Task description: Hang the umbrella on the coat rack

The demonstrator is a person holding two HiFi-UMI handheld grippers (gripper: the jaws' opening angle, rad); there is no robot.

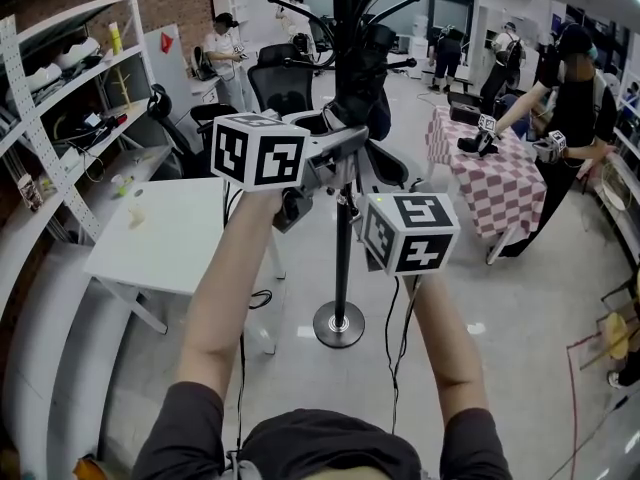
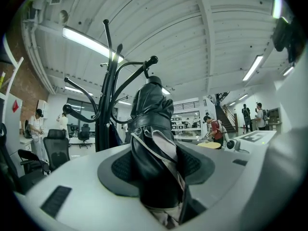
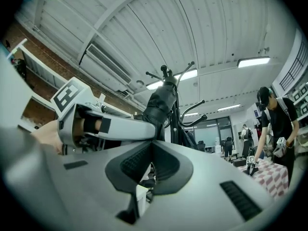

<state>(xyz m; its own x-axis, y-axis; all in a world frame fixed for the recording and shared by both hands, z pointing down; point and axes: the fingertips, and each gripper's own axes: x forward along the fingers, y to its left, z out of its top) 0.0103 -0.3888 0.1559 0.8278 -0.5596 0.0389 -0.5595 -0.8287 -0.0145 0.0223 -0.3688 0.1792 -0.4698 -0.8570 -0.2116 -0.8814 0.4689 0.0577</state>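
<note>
umbrella (image 2: 154, 129), black, folded and strapped, up near the coat rack (image 2: 103, 105)
left gripper (image 2: 159, 170) clamped its wrinkled canopy; right gripper (image 3: 149, 165) jaws looked pressed together, seemingly empty.

I see the umbrella (image 2: 151, 129) as black cloth, creased, with a slick, faintly glossy sheen. The coat rack (image 2: 103, 124) looks like smooth, black-painted metal. The left gripper (image 1: 350, 138) has matt pale plastic shells, and its pads (image 2: 118, 172) are dark and finely textured.
</note>
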